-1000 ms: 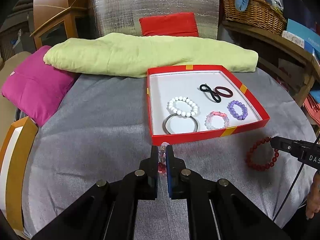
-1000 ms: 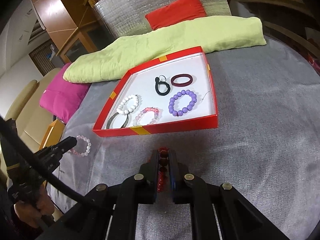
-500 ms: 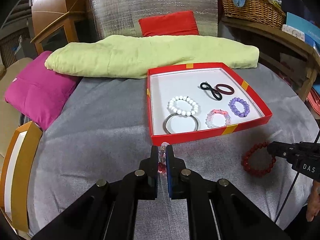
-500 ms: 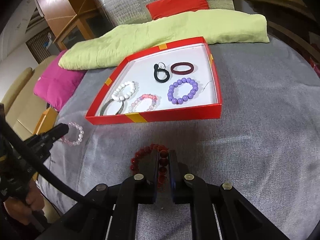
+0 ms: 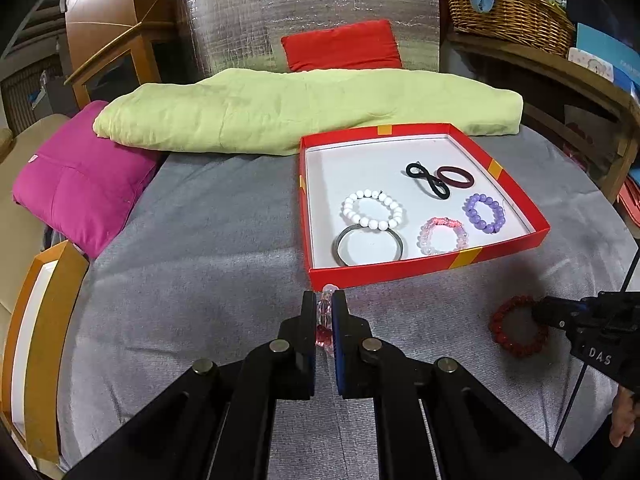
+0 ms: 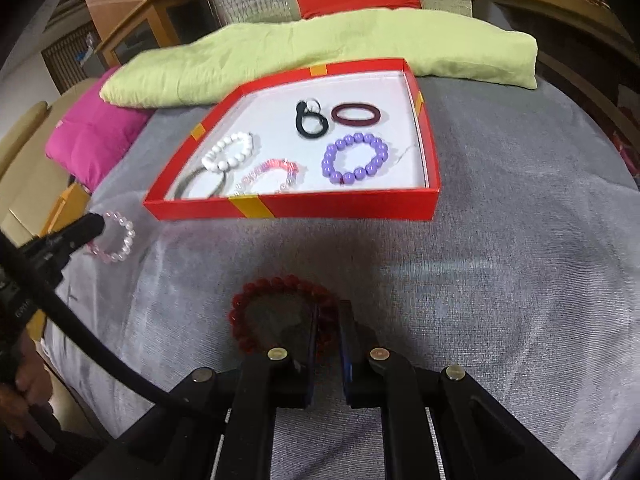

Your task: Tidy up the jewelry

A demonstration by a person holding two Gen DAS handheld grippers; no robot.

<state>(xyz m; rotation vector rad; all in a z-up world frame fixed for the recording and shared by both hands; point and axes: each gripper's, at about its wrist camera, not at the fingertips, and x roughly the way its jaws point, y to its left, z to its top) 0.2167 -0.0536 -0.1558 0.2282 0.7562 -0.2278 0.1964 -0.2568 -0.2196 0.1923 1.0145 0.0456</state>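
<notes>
— Pale pink bead bracelet (image 5: 325,322): where?
— Pinched between the jaws of the left gripper (image 5: 324,300), shut tight on it; lying on the grey cover (image 5: 200,280) just short of the red box (image 5: 400,270), off its near left corner at about 7 o'clock. Mostly hidden behind the fingers in the left wrist view; only a few clear beads showing in the slit. Seen whole from the right wrist view, as a loop beyond the fingertip.
— And the dark red bead bracelet (image 6: 280,312)?
— Flat on the cover, clamped by the right gripper (image 6: 328,312), jaws nearly closed on the loop's 3 o'clock side. Near part of the ring lost behind the fingers; the rest spreading out toward 9 o'clock. Somewhat blurred there.
— Inside the box?
— White bead bracelet (image 5: 372,210) touching a metal bangle (image 5: 369,245) at 6 o'clock of it; pink crystal bracelet (image 5: 442,236), purple bead bracelet (image 5: 485,213), black hair tie (image 5: 426,184), maroon band (image 5: 455,178) toward 1 o'clock. Bangle partly cut off by the box wall in the right wrist view.
— Beyond?
— Green folded quilt (image 5: 300,108) at 12 o'clock, magenta cushion (image 5: 80,184) at 10.
</notes>
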